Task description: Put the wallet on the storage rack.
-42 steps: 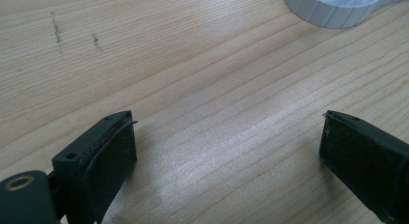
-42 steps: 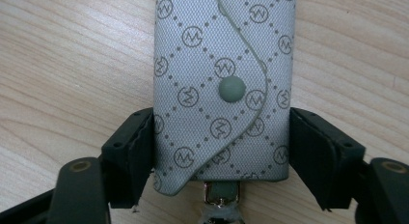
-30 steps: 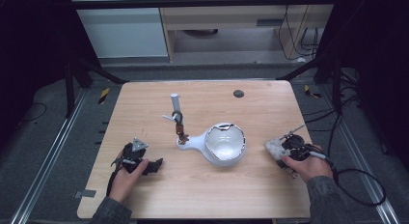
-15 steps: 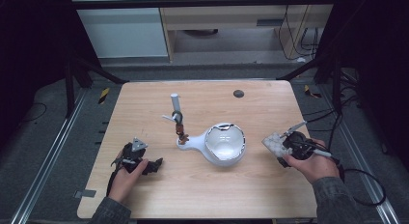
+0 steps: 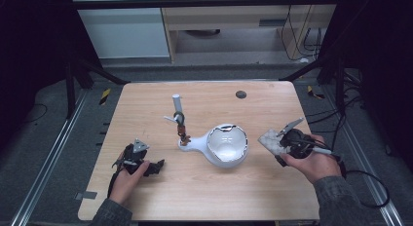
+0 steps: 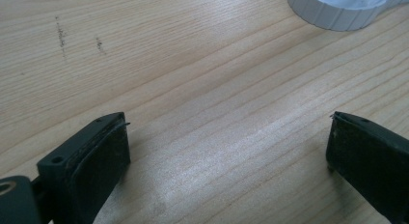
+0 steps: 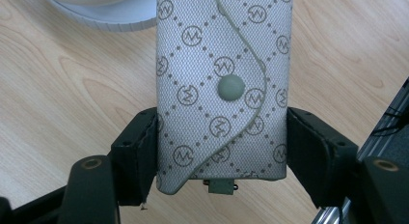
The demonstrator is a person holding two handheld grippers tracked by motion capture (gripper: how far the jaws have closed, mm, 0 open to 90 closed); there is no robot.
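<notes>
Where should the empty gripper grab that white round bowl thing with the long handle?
The white rounded ladle-like holder is probably best gripped on its narrow handle, coming from the left gripper's side. The open bowl looks too wide; the handle points leftward and lies free on the wooden table.

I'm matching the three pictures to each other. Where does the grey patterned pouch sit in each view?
High view: pouch at right, clamped in the right tool, near the table edge.
Right gripper view: pouch centre, upright between both jaws.
Left gripper view: open jaws over bare table.
Shared landmark: white round holder.
</notes>
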